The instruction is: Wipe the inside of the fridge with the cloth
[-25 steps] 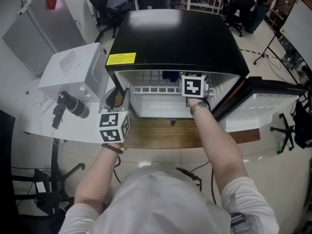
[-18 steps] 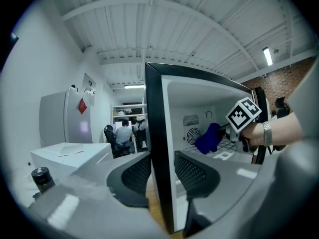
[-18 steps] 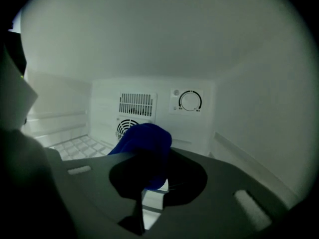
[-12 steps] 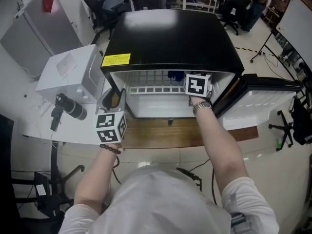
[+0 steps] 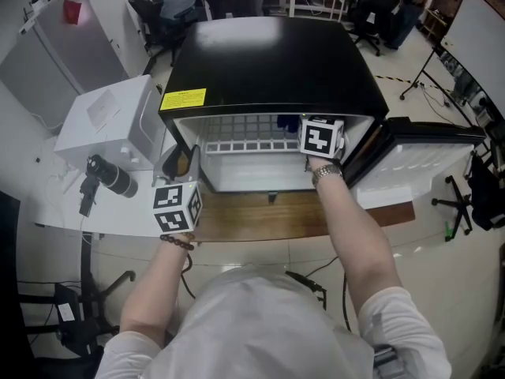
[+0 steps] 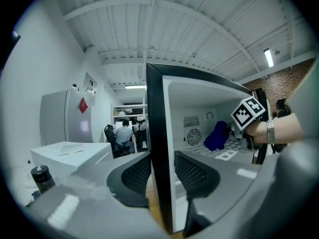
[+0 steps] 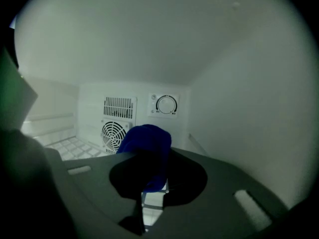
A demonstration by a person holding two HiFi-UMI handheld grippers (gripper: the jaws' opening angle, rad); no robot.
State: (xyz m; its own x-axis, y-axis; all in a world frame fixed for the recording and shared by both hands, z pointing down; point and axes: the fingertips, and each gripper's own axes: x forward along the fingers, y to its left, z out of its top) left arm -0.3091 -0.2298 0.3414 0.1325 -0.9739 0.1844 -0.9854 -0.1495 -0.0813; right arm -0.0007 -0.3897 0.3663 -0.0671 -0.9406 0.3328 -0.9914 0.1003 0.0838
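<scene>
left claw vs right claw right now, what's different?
Left claw is clamped on the fridge side wall; right claw is clamped on the blue cloth. Left claw sits at the front opening; right claw reaches deep inside, near the back fan. Left claw's jaws stand wider than right claw's. Shared: both grip something.

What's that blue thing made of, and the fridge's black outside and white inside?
The blue cloth, pinched in the right gripper, looks like soft fabric, perhaps microfibre: it bunches into rounded folds. The fridge looks like painted sheet metal outside, smooth black with a soft sheen. Its inner walls seem to be moulded white plastic, matte and seamless.
</scene>
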